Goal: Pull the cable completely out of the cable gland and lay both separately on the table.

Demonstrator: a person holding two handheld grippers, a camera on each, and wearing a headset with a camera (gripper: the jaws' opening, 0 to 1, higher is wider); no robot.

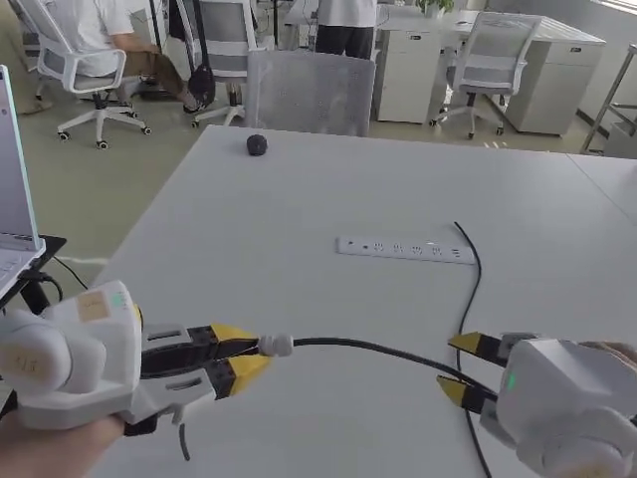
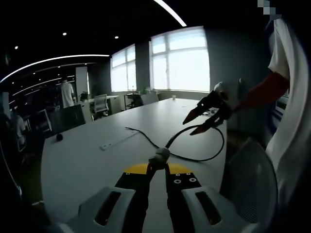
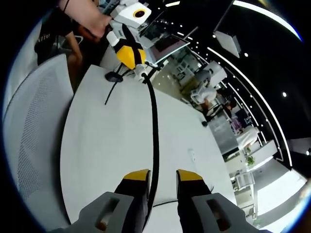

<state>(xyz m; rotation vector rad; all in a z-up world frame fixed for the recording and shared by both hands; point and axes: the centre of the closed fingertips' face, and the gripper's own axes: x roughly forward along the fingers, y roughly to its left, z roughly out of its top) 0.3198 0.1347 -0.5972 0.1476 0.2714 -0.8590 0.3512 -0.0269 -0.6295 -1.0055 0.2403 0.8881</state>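
Pulling now could fail, I judge, because the right gripper [image 1: 460,366] has its jaws apart around the cable [image 1: 378,348] and pinches nothing, so it would only slide along the black sheath. A sharp tug could also pop the cable gland [image 1: 278,346] loose. The left gripper [image 1: 249,354] is clamped tight on that gland, holding it in the air above the near edge of the desk [image 1: 328,189], with the cable running into it.

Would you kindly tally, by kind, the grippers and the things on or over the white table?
Grippers: 2, left gripper and right gripper
Black cable: 1
Cable gland: 1
Power strip: 1
Small dark round object: 1
Total: 6
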